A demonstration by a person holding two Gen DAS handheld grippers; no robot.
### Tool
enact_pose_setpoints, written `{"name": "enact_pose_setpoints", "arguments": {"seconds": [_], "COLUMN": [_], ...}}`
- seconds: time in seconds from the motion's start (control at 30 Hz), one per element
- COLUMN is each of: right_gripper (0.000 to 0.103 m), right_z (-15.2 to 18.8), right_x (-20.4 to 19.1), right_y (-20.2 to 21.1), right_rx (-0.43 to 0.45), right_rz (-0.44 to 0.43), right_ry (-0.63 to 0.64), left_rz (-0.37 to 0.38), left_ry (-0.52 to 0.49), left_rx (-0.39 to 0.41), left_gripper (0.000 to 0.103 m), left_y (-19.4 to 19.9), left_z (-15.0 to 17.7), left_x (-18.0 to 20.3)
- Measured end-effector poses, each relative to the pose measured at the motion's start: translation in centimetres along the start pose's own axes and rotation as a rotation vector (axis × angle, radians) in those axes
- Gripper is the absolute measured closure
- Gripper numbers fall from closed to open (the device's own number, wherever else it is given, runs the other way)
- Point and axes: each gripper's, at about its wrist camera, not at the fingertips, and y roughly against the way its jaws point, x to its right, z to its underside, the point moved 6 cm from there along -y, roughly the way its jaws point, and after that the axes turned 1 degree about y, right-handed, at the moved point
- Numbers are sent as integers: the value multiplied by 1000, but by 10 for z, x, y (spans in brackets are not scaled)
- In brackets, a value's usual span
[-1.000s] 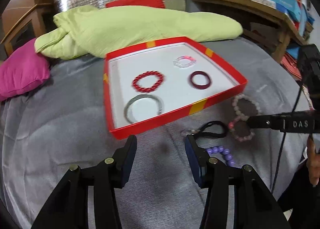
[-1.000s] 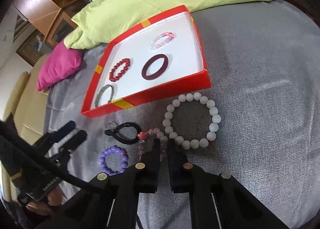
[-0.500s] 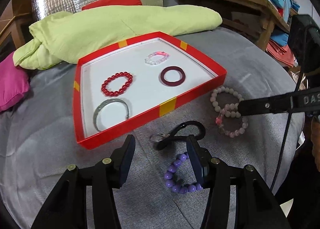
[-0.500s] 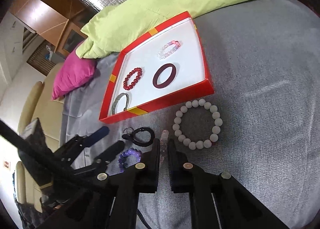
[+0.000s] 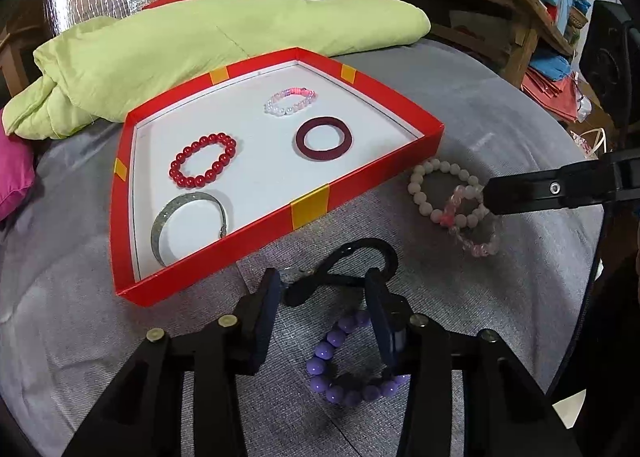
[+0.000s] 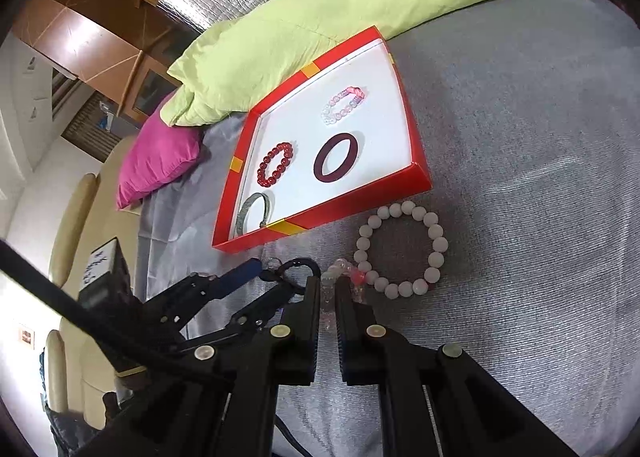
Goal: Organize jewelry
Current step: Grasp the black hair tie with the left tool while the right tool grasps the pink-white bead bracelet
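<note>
Two grippers work the loose bracelets lying on the grey cover just outside the red tray (image 5: pixel 308 209).

The left gripper (image 5: pixel 320 293) is spread wide over the black loop (image 5: pixel 352 257), with the purple bracelet (image 5: pixel 348 361) beneath it. The right gripper (image 6: pixel 328 289) is nearly closed, pinching the pink bracelet (image 5: pixel 472 225), which overlaps the white bracelet (image 6: pixel 400 249) near the tray's front corner. Four bracelets lie inside the tray.

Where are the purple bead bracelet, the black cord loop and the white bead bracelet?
Purple bead bracelet (image 5: pixel 321 353): left wrist view, bead on its left arc.
Black cord loop (image 5: pixel 384 250): left wrist view, top right curve.
White bead bracelet (image 6: pixel 440 244): right wrist view, bead on its right side.
</note>
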Motion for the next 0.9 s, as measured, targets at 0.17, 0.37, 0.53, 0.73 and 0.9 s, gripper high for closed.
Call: {"name": "enact_pose_setpoints", "arguments": {"seconds": [0.17, 0.37, 0.53, 0.73, 0.9], "right_gripper": [95, 95, 95, 95, 95], "right_z": [-1, -1, -2, -3, -4], "right_x": [-1, -1, 0, 0, -1], "right_y": [2, 1, 2, 3, 6], "right_rx": [10, 10, 17, 25, 38], "right_rz": [-10, -17, -19, -24, -31], "right_ry": [-3, -11, -15, -19, -21], "left_rz": [9, 6, 9, 22, 24], "left_ry": [4, 14, 29, 48, 55], "left_rx": [-25, -17, 1, 19, 34], "left_gripper": [84, 92, 94, 96, 97], "left_y": [-6, -6, -2, 2, 7], "left_z": [3, 3, -1, -3, -5], "left_x": [-2, -5, -7, -9, -10]}}
